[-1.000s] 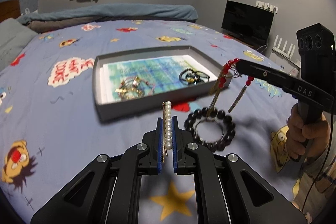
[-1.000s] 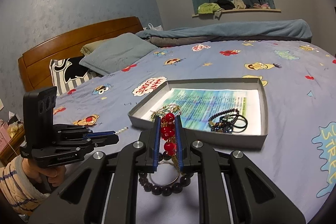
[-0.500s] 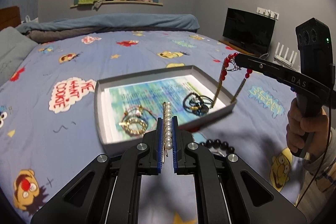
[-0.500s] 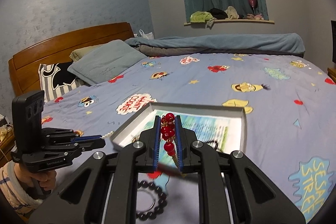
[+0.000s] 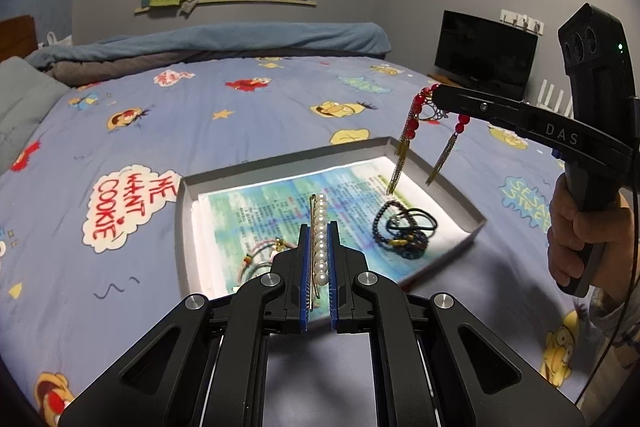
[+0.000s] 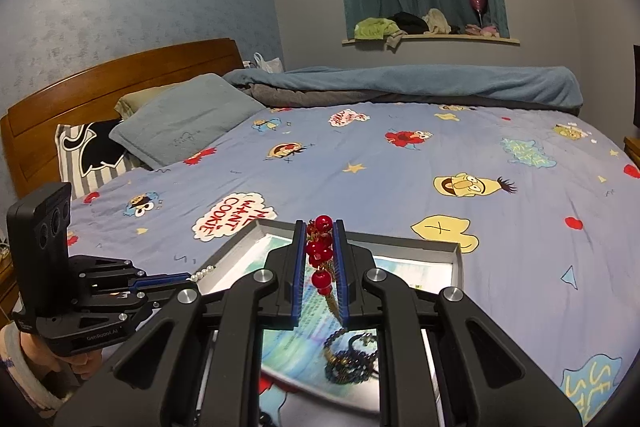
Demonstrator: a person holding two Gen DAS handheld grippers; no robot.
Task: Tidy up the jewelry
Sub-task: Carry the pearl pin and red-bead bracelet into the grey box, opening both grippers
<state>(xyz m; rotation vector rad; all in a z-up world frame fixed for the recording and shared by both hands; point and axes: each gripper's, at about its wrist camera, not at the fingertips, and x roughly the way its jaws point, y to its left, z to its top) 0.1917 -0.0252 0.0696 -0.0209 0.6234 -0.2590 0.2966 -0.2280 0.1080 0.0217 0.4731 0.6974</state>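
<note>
A grey tray [image 5: 280,163] with a printed blue-green liner lies on the bed. My left gripper [image 5: 319,227] is shut on a pearl hair pin [image 5: 320,235] and holds it over the tray's near side. My right gripper [image 6: 318,227] is shut on red bead earrings [image 6: 320,251] with gold tassels and hangs them over the tray's right side; they also show in the left wrist view [image 5: 416,111]. Dark bracelets [image 5: 402,231] lie in the tray's right part, and a thin gold and red piece [image 5: 260,255] lies at its near left.
The bed sheet [image 5: 240,115] is blue with cartoon prints. A folded blanket [image 5: 224,41] and pillows [image 6: 184,119] lie at the far side, by a wooden headboard [image 6: 120,75]. A black monitor [image 5: 486,55] stands at the right. The tray's far rim shows in the right wrist view [image 6: 420,243].
Both grippers have risen and moved forward over the tray with their jewelry. The black bead bracelet on the sheet has dropped out of the left wrist view.
</note>
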